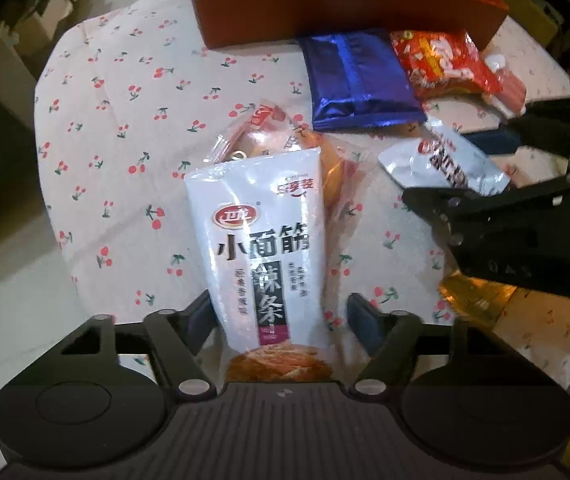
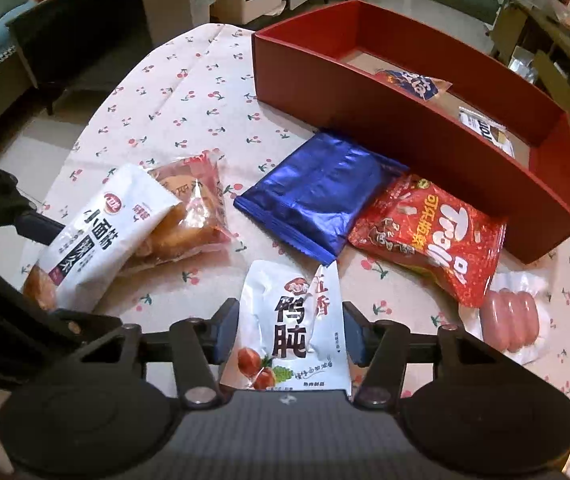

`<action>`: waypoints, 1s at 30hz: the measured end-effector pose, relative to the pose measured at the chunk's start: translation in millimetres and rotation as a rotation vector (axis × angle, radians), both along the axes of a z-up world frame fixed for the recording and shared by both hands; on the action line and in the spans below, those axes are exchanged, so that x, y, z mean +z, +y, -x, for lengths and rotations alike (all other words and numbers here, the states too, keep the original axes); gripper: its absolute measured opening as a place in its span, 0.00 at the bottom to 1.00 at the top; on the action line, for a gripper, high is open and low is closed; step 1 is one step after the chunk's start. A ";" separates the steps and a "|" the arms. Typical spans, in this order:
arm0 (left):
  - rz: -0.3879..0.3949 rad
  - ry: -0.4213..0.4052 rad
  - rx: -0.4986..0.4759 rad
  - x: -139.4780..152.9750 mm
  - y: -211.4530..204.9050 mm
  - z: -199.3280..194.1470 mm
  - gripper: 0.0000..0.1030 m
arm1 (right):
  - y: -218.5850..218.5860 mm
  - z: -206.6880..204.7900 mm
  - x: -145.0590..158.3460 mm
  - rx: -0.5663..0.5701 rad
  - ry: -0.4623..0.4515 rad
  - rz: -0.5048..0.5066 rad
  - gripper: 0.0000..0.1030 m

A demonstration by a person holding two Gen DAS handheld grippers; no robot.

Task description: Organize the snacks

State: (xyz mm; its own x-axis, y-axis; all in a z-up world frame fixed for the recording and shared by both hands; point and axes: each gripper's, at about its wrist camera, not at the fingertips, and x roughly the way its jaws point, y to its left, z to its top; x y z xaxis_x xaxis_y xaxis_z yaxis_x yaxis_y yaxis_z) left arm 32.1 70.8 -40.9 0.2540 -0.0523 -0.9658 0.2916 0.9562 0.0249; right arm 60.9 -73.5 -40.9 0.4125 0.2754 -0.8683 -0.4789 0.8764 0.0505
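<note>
Left gripper [image 1: 281,320] straddles the white snack packet [image 1: 261,240], its jaws spread and one clear of the wrapper. Right gripper [image 2: 287,336] pinches the silver pouch [image 2: 293,320] by its sides. Both lie short of the red box [image 2: 425,136], evidently their destination.

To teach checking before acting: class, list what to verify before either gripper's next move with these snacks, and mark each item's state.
1. Right gripper grips duck gizzard packet: ok, pads press both edges.
2. Left gripper grips gluten strip packet: not ok, gap beside one pad.
3. Room in red box: ok, bare floor shows.
4. Lone gluten strip packet: not ok, overlaps pastry pack.
5. Ground before red box free: not ok, blue packet lies there.
</note>
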 end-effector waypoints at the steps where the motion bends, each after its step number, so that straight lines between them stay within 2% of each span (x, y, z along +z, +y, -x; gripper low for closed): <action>1: 0.007 -0.007 0.007 1.8 -1.1 0.8 0.60 | -3.1 0.4 1.9 -0.006 0.000 -0.007 0.64; 2: 0.013 -0.014 0.008 3.7 -2.9 1.5 0.53 | -4.7 0.7 3.8 -0.010 -0.004 -0.010 0.64; 8: 0.045 -0.041 0.027 11.4 -5.7 3.6 0.47 | -20.1 6.8 20.8 -0.046 -0.037 -0.058 0.63; 15: 0.137 -0.120 0.047 35.0 -10.9 6.9 0.47 | -36.7 22.0 48.4 -0.085 -0.093 -0.115 0.63; 30: 0.174 -0.193 0.003 52.0 -51.4 -13.7 0.46 | -65.8 19.5 61.4 -0.192 -0.127 -0.154 0.63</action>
